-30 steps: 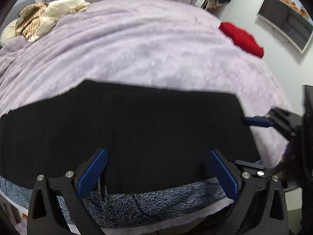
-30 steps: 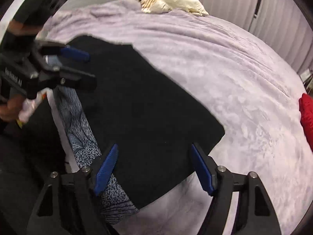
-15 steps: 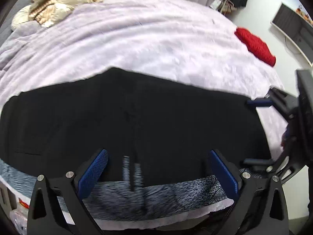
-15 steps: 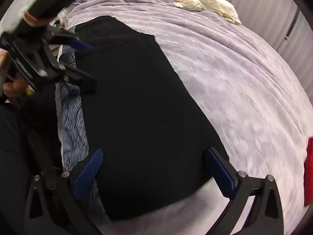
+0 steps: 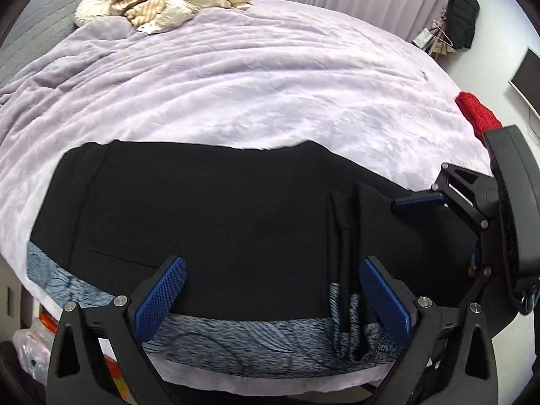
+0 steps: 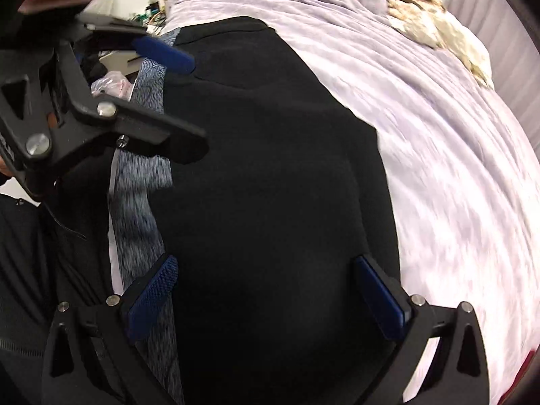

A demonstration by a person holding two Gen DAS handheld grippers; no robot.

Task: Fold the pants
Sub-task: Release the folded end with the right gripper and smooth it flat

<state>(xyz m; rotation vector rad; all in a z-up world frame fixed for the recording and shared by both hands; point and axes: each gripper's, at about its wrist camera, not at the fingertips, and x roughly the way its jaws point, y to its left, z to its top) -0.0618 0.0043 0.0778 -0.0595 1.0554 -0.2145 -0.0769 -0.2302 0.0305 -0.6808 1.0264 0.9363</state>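
Black pants lie flat across the near edge of a bed with a lilac blanket; they also fill the right wrist view. Two black drawstrings hang over the near edge. My left gripper is open and empty, above the near edge of the pants. My right gripper is open and empty over the pants' right end; it shows at the right of the left wrist view. The left gripper shows at the upper left of the right wrist view.
A blue-grey patterned sheet runs along the bed's near edge. A red knit item lies at the bed's right edge. Pillows and cream bedding are piled at the far end. Bags and clutter sit on the floor at left.
Both grippers have risen and pulled back from the pants, staying open. The left view now takes in more of the bed; the right gripper has swung over the pants' right end.
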